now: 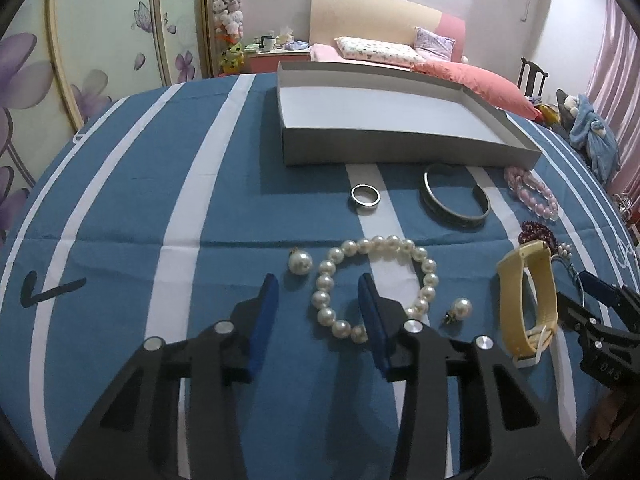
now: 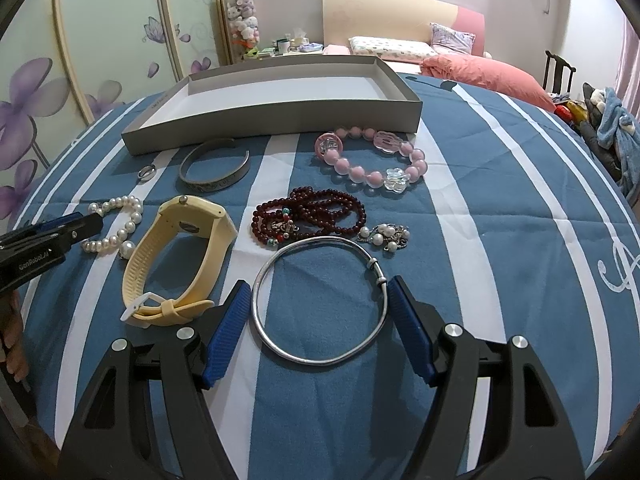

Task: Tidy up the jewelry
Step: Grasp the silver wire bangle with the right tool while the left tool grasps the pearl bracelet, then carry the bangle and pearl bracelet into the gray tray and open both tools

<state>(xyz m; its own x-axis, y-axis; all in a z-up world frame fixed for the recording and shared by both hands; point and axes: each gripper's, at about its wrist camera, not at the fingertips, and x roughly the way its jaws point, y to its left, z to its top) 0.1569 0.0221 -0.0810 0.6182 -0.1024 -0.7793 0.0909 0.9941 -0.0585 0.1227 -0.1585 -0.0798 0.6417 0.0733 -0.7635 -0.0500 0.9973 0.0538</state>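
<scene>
A shallow grey box (image 1: 400, 148) (image 2: 280, 120) stands at the back of the striped cloth, with nothing in it. My left gripper (image 1: 320, 284) is open over the left part of a pearl bracelet (image 1: 424, 264), its right finger inside the loop. A loose pearl (image 1: 300, 263) lies just beyond its left finger. My right gripper (image 2: 316, 286) is open with its fingers on either side of a thin silver bangle (image 2: 320, 358) lying flat. A yellow watch (image 2: 176, 256), dark red beads (image 2: 308, 216), a pink bead bracelet (image 2: 372, 156), a silver cuff (image 2: 216, 168) and a ring (image 1: 365, 196) lie around.
A small pearl brooch (image 2: 386, 236) lies right of the red beads and a pearl earring (image 1: 460, 308) right of the pearl bracelet. The blue and white striped cloth (image 2: 500, 220) covers the table. A bed and wardrobe are behind.
</scene>
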